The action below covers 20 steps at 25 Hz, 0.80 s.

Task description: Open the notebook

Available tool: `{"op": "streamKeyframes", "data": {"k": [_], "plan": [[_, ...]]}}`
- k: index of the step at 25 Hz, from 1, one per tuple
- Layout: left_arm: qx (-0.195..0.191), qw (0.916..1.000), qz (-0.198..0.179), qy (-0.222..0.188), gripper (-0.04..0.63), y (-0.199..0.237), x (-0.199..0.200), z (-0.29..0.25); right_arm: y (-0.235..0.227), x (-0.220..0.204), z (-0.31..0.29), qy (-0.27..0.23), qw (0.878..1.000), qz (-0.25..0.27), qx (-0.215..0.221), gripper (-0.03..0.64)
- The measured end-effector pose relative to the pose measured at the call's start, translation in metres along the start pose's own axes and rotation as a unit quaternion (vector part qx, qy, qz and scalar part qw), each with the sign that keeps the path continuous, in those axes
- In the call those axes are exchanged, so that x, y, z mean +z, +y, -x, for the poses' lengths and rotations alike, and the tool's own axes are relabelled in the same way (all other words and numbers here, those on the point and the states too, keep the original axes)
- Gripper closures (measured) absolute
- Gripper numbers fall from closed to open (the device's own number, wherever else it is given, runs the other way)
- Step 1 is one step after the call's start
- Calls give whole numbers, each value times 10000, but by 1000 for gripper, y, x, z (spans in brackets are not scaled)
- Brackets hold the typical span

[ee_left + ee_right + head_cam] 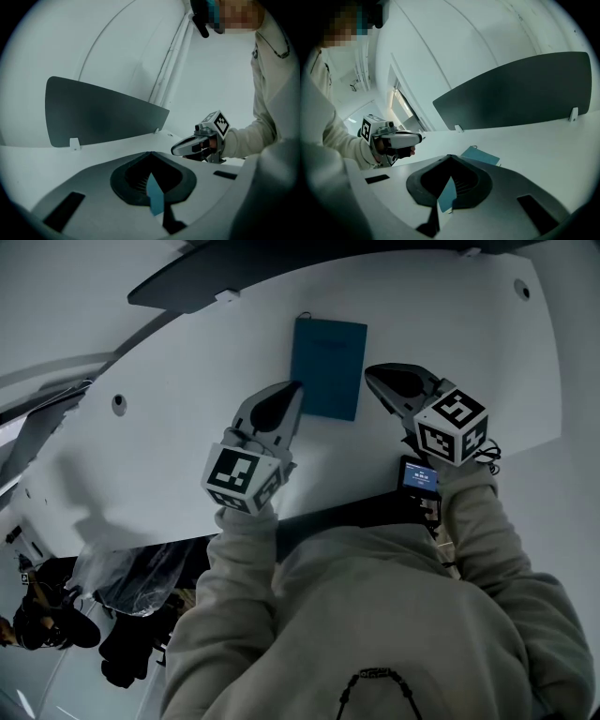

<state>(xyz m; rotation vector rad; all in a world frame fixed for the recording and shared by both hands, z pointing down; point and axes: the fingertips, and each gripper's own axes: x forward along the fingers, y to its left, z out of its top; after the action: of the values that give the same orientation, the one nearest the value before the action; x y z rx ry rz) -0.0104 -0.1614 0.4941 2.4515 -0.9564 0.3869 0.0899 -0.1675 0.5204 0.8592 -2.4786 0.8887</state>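
**Operator:** Which step is in hand?

**Inspector:** By judgement, the approach. The notebook (328, 367) is lying closed and flat on the desk (187, 427) with its blue cover up, and no part of the cover is lifting yet. The left tool (291, 395) is pointing at the notebook's lower left edge. The right tool (377, 379) is sitting just beside the right edge, apart from it.

**Operator:** Tool state?

**Inspector:** Both tools are showing their jaws pressed together at the tips, and both are holding nothing.

**Operator:** What is the next move calling for?

**Inspector:** Probably one closed tip working under the free edge of the cover. The other tool would be pinning the book so that it is not sliding on the smooth desk.

**Operator:** What is not showing?

**Inspector:**
- In the head view, the left tool's tip is overlapping the notebook's corner, so contact cannot be confirmed.
- The left gripper view is not showing the notebook at all.
- The right gripper view is showing only part of the cover past the tool's own body.
- Which long edge is the spine is not readable.
- A small loop (305, 315) at the top left corner is too small to identify.
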Motion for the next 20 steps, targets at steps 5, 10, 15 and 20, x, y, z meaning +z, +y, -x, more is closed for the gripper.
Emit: {"op": "streamKeyframes", "data": {"k": [5, 10, 15, 20], "plan": [[18, 9999, 69, 108, 597, 8, -15, -13, -8, -4, -7, 52, 9999, -101, 21, 597], [86, 9991, 379, 153, 597, 15, -33, -21, -18, -13, -7, 132, 9996, -259, 2, 597], [113, 9988, 269, 384, 597, 19, -48, -23, -27, -22, -9, 188, 9995, -262, -41, 597], [307, 9980, 252, 495, 597, 40, -60, -20, -34, -35, -17, 218, 9988, -427, -35, 596]]}}
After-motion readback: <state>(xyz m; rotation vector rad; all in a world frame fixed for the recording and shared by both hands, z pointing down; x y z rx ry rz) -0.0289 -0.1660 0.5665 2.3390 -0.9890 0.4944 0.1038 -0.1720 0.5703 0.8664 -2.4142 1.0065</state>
